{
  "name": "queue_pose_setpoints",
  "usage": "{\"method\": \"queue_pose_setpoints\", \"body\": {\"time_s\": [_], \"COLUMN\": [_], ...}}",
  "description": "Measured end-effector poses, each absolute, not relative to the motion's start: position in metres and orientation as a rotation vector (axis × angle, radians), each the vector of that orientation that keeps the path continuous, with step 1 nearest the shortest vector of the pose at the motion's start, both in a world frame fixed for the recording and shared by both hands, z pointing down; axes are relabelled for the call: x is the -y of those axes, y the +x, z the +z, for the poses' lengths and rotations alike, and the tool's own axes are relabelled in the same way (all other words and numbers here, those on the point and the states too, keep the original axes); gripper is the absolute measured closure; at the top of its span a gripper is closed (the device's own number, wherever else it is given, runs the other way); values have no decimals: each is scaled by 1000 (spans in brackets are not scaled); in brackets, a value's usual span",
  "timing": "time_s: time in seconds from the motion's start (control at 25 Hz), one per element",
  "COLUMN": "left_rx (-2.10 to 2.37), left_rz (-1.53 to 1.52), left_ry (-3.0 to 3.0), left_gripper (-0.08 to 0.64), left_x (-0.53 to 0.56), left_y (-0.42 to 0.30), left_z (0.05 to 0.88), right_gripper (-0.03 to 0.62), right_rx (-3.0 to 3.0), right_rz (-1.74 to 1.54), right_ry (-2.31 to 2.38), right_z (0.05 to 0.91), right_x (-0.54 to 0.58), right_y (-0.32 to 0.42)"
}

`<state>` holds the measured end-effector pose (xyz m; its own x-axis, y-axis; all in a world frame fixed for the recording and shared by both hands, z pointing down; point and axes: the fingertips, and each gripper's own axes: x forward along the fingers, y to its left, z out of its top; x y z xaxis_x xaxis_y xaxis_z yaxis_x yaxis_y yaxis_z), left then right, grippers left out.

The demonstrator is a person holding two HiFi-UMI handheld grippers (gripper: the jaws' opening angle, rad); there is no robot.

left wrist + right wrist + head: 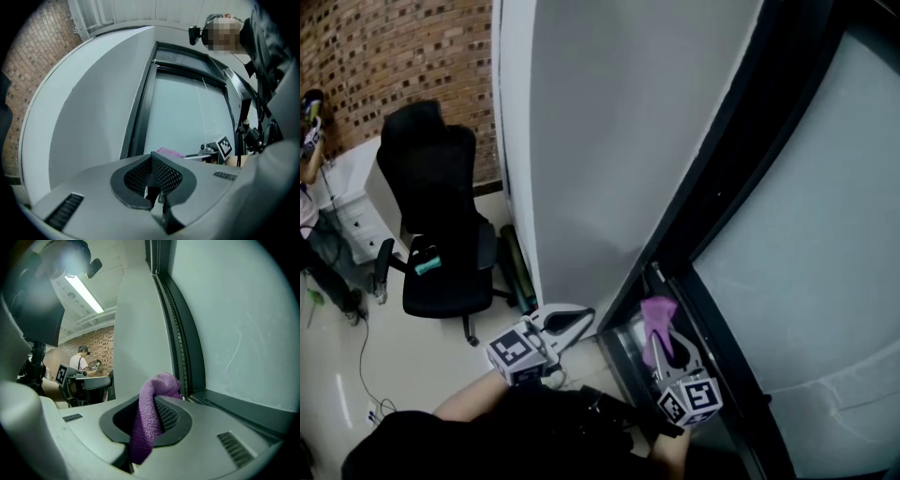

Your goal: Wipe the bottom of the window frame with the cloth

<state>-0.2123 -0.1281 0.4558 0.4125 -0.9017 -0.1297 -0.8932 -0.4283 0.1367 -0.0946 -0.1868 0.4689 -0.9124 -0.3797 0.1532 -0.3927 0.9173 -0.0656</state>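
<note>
While right hand-held gripper [666, 342] clamps cloth [146, 420], its lower end hidden between jaws, left hand-held gripper [581, 319] closed, empty.

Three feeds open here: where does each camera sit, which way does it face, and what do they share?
Head view: on the person's head, steeply down at the window frame; forearms, left gripper and right gripper show.
Left gripper view: on the left gripper, facing the glass past its shut, empty jaws; the right gripper shows beyond.
Right gripper view: on the right gripper, facing the frame's corner, jaws shut on the purple cloth.
Shared: all three show cloth and frame.
</note>
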Motion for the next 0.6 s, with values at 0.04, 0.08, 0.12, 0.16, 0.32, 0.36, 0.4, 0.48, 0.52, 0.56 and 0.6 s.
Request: {"method": "queue_pose_setpoints", "body": {"time_s": [0.04,0.08,0.12,0.16,0.32,0.36,0.4,0.48,0.52,0.56,0.6], "left_rx": [1650,1642,1633,1624,1589,1581,1573,1558,1553,1550,1547], "left_rz": [-288,-290,-290,-290,-283,-281,-282,-280,-273,-264,-255], "left_ry": [2605,2613,2621,2627,2628,2626,2627,2633,2637,2639,2642], "left_gripper": [568,568,568,568,568,568,568,568,568,568,568], "left_x": [129,131,132,133,133,135,137,141,143,145,147], "left_y": [-210,-207,-205,-204,-199,-197,-196,-194,-194,-193,-192], "left_z": [456,456,456,455,460,461,462,461,461,462,462], "right_gripper": [529,529,529,528,529,529,529,528,529,529,529], "right_rx": [2938,2932,2926,2921,2909,2907,2905,2894,2883,2870,2856], "right_rz": [140,141,141,141,161,162,159,146,140,136,132], "right_ry": [609,628,649,667,704,710,716,725,729,734,739], "right_z": [468,468,468,468,468,469,469,469,470,471,472], "right_x": [186,186,187,187,181,182,183,185,187,189,190], "right_y": [-90,-85,-80,-77,-65,-62,-60,-59,-58,-57,-57]}}
